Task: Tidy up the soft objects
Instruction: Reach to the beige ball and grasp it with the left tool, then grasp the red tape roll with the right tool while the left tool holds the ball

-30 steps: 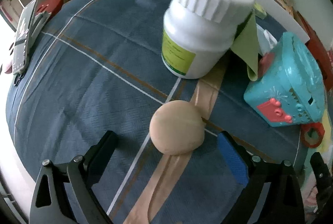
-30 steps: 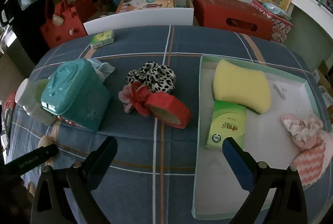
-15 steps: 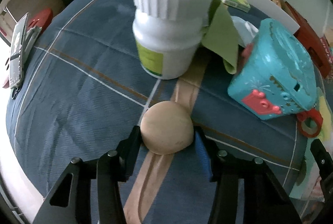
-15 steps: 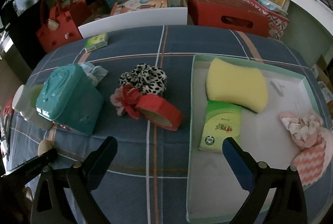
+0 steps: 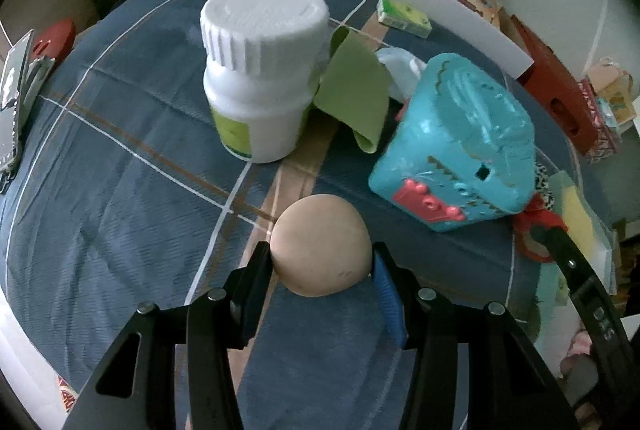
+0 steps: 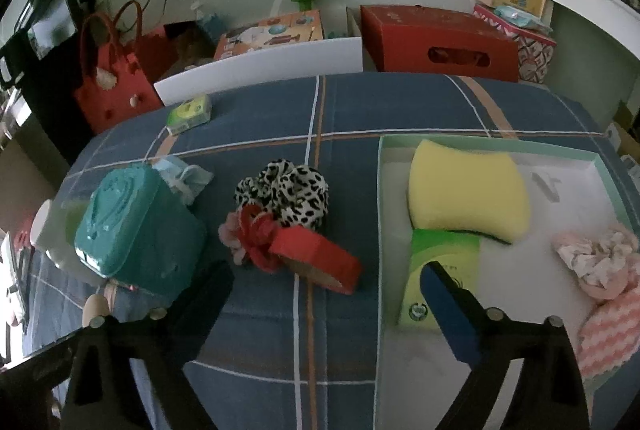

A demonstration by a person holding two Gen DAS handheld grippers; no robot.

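Left wrist: the left gripper (image 5: 322, 260) has its fingers squeezed onto the tan ball (image 5: 321, 244), just off the bench, probably tray-bound. Right wrist: the right gripper (image 6: 326, 288) hangs wide open and empty beside the tray (image 6: 472, 144) of soft stuff.

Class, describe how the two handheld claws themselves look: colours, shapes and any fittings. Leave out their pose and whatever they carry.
Both look alike. The left claw has a black plastic frame with triangular cut-outs and round silver bolts; one finger is faced with a black pad, the other with a ribbed blue pad. The right claw has the same black frame, silver bolts and one blue pad. No cables, sleeves or markings show.
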